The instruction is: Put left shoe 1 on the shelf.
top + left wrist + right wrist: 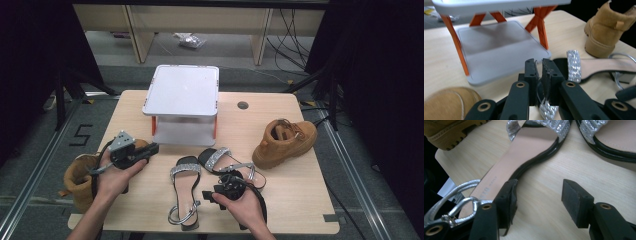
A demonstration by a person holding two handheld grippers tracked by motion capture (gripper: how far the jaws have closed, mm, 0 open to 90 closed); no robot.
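Note:
Two black sandals with silver glitter straps lie side by side at the table's front middle: the left sandal and the right sandal. My left gripper hovers left of them and points at the white shelf. Its jaws stand a narrow gap apart with nothing pinched, and a glitter strap lies below them. My right gripper is open low over the table beside the left sandal's heel end. Only bare wood lies between its jaws, and one jaw sits close against the sole's edge.
A white two-tier shelf with orange legs stands at the back middle. One tan boot sits at the right. Another tan boot sits at the table's left front edge, under my left hand.

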